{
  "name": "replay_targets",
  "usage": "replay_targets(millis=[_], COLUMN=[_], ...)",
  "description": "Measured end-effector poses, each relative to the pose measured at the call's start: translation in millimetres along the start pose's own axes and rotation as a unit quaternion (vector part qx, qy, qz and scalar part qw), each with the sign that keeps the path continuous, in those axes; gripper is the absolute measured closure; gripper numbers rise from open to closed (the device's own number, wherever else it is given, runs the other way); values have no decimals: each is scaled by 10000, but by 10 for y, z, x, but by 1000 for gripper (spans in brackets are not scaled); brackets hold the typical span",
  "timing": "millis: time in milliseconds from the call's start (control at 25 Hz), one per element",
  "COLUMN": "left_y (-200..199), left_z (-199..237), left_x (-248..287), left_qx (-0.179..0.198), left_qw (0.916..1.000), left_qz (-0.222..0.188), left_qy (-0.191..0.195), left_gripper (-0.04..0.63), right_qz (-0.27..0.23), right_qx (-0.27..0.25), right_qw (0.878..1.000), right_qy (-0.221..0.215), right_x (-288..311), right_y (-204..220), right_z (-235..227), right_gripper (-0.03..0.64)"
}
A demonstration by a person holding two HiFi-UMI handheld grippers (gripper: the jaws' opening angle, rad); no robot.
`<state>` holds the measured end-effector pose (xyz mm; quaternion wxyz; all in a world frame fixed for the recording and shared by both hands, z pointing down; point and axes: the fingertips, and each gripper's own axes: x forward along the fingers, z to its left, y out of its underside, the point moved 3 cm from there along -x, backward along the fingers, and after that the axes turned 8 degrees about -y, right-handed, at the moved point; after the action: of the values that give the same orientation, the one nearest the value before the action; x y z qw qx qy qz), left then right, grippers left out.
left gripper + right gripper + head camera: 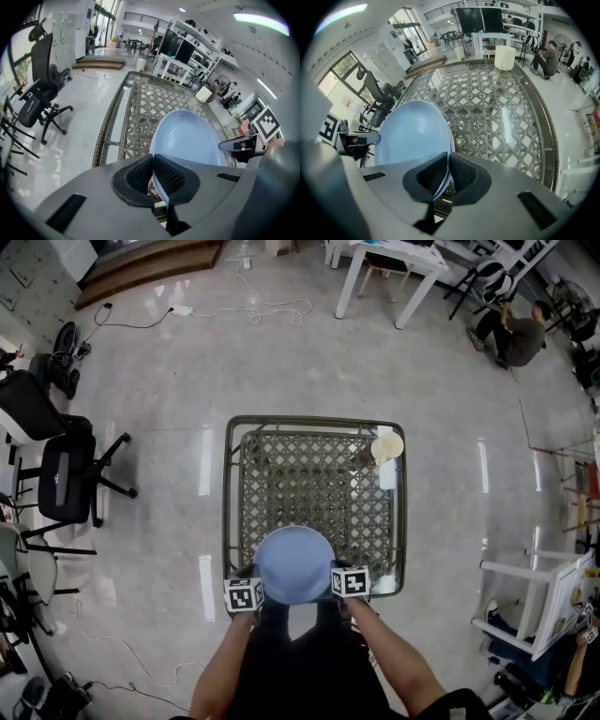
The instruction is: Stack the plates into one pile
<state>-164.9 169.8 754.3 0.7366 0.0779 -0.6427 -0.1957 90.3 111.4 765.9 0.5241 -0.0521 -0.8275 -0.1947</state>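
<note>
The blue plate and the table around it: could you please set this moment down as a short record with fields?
Held item: blue plate, over the table's near edge
Left gripper: shut on the plate's left rim
Right gripper: shut on the plate's right rim
Table: glass top over woven lattice
Other item: cream cup, far right corner
Other plates: none clearly visible

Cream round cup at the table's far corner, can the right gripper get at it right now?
Probably not yet: the right gripper is shut on the pale blue round plate, shared with the left gripper. The glass tabletop toward the cream cup looks clear.
</note>
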Motion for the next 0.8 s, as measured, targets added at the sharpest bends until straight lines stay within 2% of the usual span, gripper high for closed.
replay_targets(millis=[560,800], left_y=[19,-35], left_z=[-39,7], left_x=[19,-15], left_qx=[-119,-206], left_qw=[9999,9995], left_qz=[-65,-166], left_qy=[-84,-155], left_gripper=[571,532], right_qz=[50,226], right_qx=[-106,-207], right_qw=[9999,9994], right_qy=[5,-162], right_x=[4,35], right_y=[11,-19], right_z=[-6,86], right_gripper=[597,506])
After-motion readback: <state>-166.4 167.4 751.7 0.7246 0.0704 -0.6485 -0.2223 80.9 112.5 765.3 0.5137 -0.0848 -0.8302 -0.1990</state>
